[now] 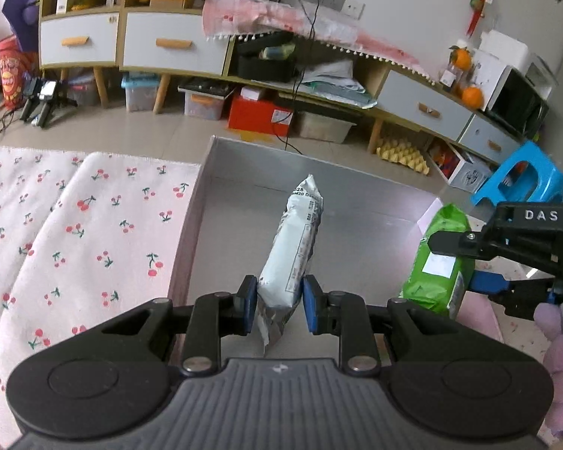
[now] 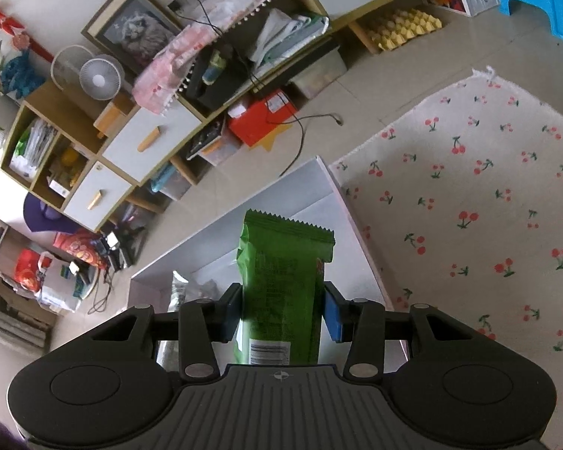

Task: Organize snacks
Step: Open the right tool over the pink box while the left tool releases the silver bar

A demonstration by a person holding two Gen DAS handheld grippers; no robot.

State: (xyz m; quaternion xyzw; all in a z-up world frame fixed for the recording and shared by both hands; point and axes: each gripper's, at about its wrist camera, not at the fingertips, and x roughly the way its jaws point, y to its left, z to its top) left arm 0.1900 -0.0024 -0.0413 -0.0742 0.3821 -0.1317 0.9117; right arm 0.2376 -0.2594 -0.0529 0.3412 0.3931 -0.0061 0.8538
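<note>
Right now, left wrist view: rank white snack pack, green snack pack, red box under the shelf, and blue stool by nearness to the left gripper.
1. white snack pack: clamped between the left gripper pads, over the grey box.
2. green snack pack: right of it, held by the right gripper.
3. blue stool and red box: both on the floor beyond; too close to call.

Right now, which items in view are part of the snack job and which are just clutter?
Job:
- white snack pack, clamped in left gripper
- green snack pack, clamped in right gripper
- grey box below both

Clutter:
- cherry-print cloth
- blue stool
- red box
- fan
- yellow egg tray
</note>
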